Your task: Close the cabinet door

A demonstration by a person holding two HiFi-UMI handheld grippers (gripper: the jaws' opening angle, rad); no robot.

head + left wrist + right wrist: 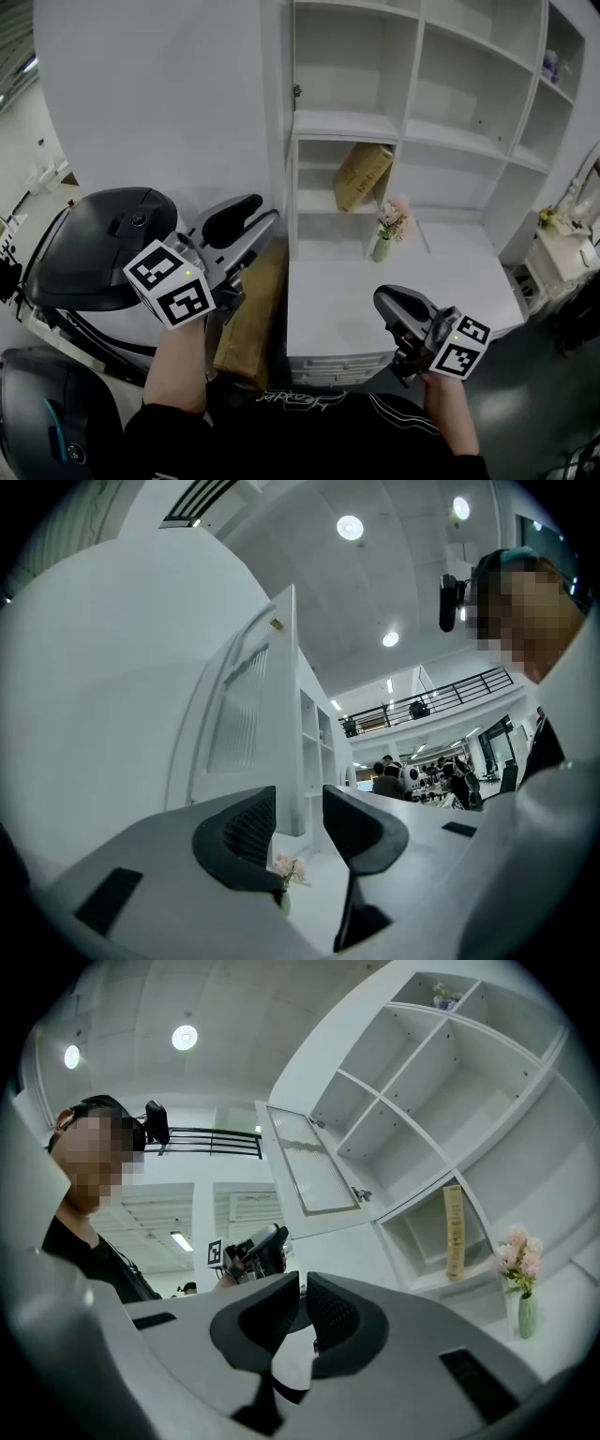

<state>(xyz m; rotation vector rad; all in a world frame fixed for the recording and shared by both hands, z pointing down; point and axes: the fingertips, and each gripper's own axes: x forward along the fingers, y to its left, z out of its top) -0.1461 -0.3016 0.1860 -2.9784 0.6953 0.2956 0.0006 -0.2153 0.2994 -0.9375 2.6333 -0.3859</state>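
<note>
- The left gripper (300, 813) has its jaws parted, and nothing sits in the gap between the ribbed pads.
- The right gripper (302, 1302) has its jaws drawn together to a thin slit and holds nothing.
- Both grippers hang in free air at the near side of the flat white desk (403, 281). The left one is off the desk's left edge, above a tan wooden board (255, 309). The right one is over the near right part.
- The white framed cabinet door (246, 700) stands swung open from the tall white shelf unit (450, 84). In the left gripper view one upright edge of the door shows just beyond the jaw gap, with the door face to the left. It touches neither jaw.
- In the right gripper view the door is up and to the far left, well apart from those jaws.
- The door is plain white, with a raised frame around a paler ribbed inset panel. A small metal fitting (361, 1193) sits at the corner nearest the shelves.
- Farther off, a tan box (364, 175) leans in a lower compartment. A small green vase of pink flowers (386, 234) stands on the desk.
</note>
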